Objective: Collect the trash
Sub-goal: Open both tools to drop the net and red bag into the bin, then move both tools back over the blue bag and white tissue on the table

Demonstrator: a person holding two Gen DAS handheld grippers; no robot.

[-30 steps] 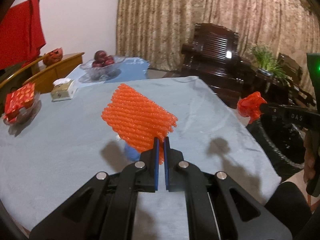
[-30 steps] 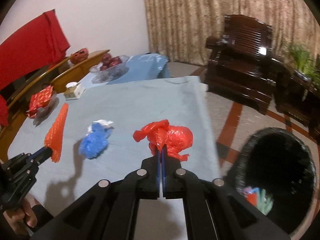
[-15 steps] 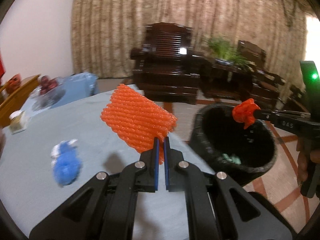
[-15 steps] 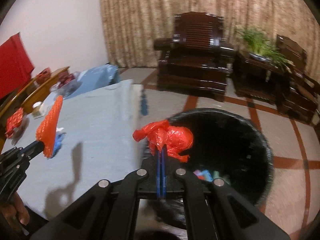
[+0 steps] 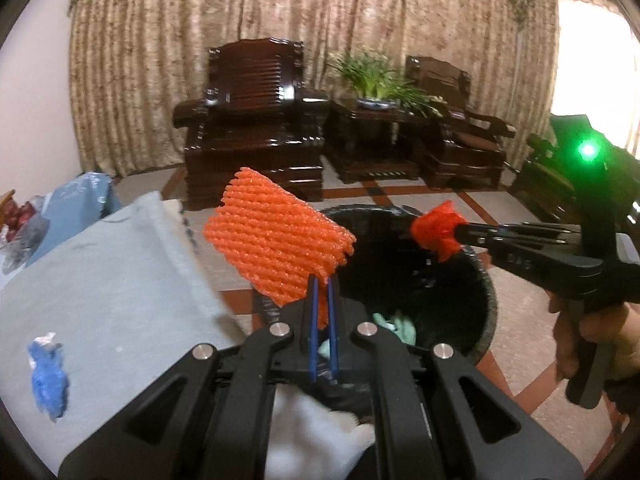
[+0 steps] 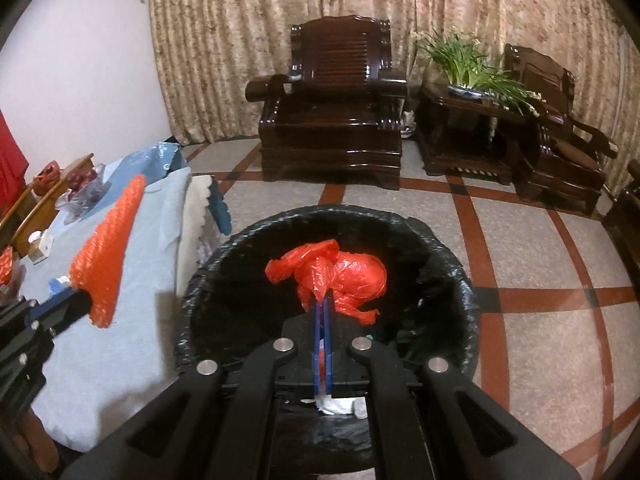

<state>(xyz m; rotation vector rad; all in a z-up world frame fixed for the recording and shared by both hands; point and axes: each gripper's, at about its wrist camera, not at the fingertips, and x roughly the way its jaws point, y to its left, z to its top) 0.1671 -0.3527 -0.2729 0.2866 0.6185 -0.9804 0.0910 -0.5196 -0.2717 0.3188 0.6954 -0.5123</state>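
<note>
Left wrist view: the left gripper [image 5: 321, 292] has its jaws nipped tight on the lower corner of an orange foam net [image 5: 276, 250]; the net stands up over the near rim of the black bin [image 5: 486, 304], beside the edge of the table [image 5: 120, 280]; a blue scrap [image 5: 48, 376] lies on the table's grey cloth, well apart from the bin; the right gripper [image 5: 460, 232] comes in from the right, clamped on a red plastic bag [image 5: 436, 230] above the bin's mouth; pale green and white rubbish shows inside the bin.

Right wrist view: the right gripper [image 6: 323, 304] holds the red plastic bag [image 6: 340, 276] between narrow, closed jaws, directly above the open bin [image 6: 468, 320]; at left the left gripper [image 6: 80, 300] grips the orange foam net [image 6: 108, 256] over the table [image 6: 140, 320], just beside the bin.
</note>
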